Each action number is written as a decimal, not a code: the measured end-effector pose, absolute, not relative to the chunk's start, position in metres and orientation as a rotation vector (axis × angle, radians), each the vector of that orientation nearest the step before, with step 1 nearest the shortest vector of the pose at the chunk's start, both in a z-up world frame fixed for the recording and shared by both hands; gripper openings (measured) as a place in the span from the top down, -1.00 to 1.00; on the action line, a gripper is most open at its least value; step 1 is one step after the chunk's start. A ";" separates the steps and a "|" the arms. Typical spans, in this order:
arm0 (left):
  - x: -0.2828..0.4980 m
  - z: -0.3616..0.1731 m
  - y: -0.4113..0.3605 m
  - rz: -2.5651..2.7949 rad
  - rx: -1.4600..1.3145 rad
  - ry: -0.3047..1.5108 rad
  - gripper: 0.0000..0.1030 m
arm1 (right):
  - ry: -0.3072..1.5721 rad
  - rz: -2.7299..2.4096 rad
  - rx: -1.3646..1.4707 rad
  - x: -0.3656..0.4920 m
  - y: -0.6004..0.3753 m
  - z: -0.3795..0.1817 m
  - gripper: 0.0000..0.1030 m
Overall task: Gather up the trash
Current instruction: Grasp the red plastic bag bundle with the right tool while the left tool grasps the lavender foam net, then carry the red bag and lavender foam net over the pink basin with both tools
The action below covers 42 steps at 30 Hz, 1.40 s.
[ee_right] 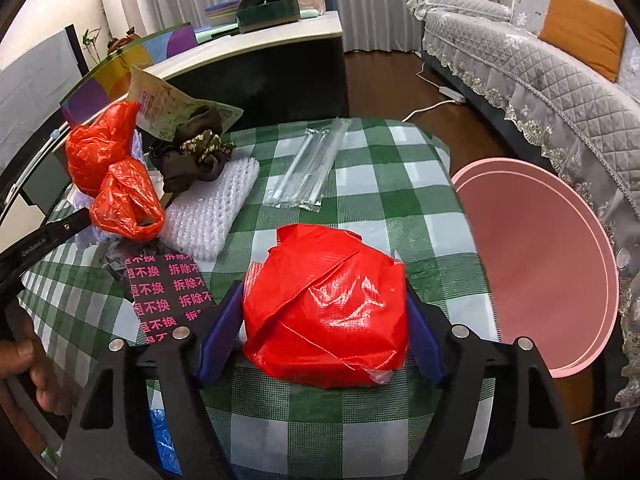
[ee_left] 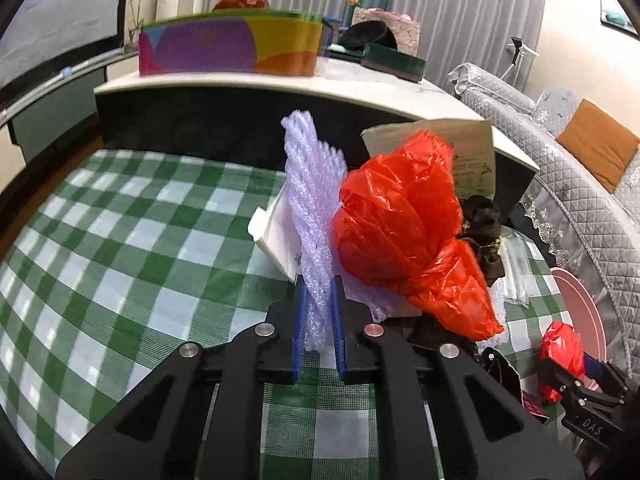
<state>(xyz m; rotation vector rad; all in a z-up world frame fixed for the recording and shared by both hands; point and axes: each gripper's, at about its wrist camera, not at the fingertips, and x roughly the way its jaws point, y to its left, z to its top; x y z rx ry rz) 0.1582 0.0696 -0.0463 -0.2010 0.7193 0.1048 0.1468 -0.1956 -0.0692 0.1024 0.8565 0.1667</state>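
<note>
My left gripper (ee_left: 319,312) is shut on a sheet of white bubble wrap (ee_left: 314,200), which stands up from its blue pads above the green checked tablecloth (ee_left: 120,240). A crumpled red plastic bag (ee_left: 404,224) leans against the wrap's right side. In the right wrist view, my right gripper (ee_right: 324,320) straddles a taped red plastic bundle (ee_right: 324,308) that rests on the cloth. Its blue pads (ee_right: 222,328) touch both sides of the bundle. A pink bin (ee_right: 540,264) stands just past the table's right edge.
More litter lies on the cloth: a clear plastic sleeve (ee_right: 308,172), white foam netting (ee_right: 216,208), a black wrapper with pink characters (ee_right: 168,296), a dark cloth scrap (ee_right: 196,152) and a paper bag (ee_right: 164,108). A grey sofa (ee_right: 560,92) lines the right; a dark cabinet (ee_left: 200,120) stands behind.
</note>
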 end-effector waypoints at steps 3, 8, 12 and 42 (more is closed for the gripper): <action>0.152 -0.037 0.070 0.114 -0.184 0.698 0.79 | 0.826 0.166 0.089 0.142 -0.195 -0.061 -0.43; 0.136 -0.020 0.073 0.124 -0.176 0.660 0.79 | 0.772 0.157 0.068 0.132 -0.195 -0.046 -0.42; 0.121 -0.008 0.077 0.126 -0.173 0.630 0.80 | 0.737 0.149 0.062 0.120 -0.196 -0.035 -0.42; 0.039 0.043 0.035 -0.029 -0.119 0.530 0.80 | 0.559 0.108 0.052 0.054 -0.247 0.058 -0.42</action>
